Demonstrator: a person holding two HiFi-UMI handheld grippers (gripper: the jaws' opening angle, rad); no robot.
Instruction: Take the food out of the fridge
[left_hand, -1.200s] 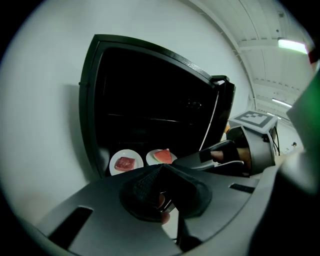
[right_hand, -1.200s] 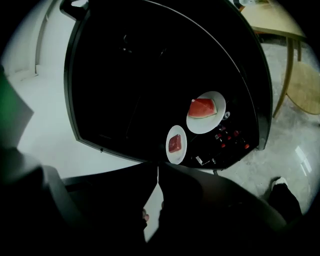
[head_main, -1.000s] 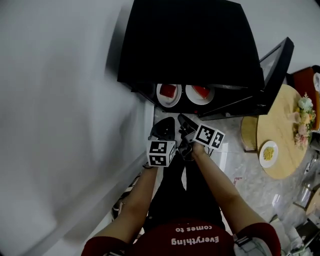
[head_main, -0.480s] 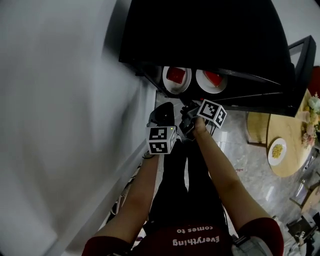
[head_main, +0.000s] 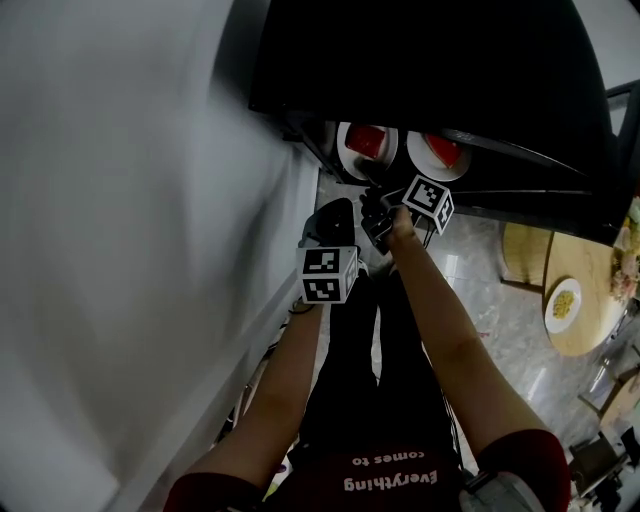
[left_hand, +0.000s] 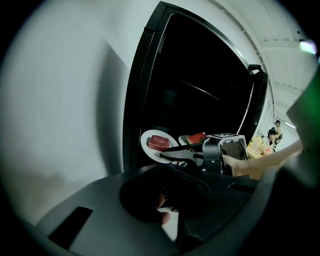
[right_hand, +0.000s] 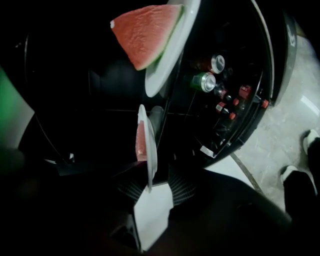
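- As the right gripper (right_hand: 150, 186) reaches into the black fridge (head_main: 420, 60), its jaws have just been opening and now stand wide around the rim of the white plate of red food (right_hand: 151, 145).
- Left gripper (head_main: 332, 215): jaws together, empty.
- Red shirt (head_main: 390, 488) reads "Everything comes to", upside down.
- Green drinks can (right_hand: 202, 81): label unreadable in the dark.

Both bare forearms (head_main: 450, 340) reach forward, close beside each other. The right gripper (head_main: 372, 200) is ahead of the left gripper (head_main: 332, 222) and is rolled onto its side. Its jaws have just been opening and stand apart, with the thin rim of a plate (right_hand: 148, 150) between them, not pressed. The left gripper's jaws are too dark to read.
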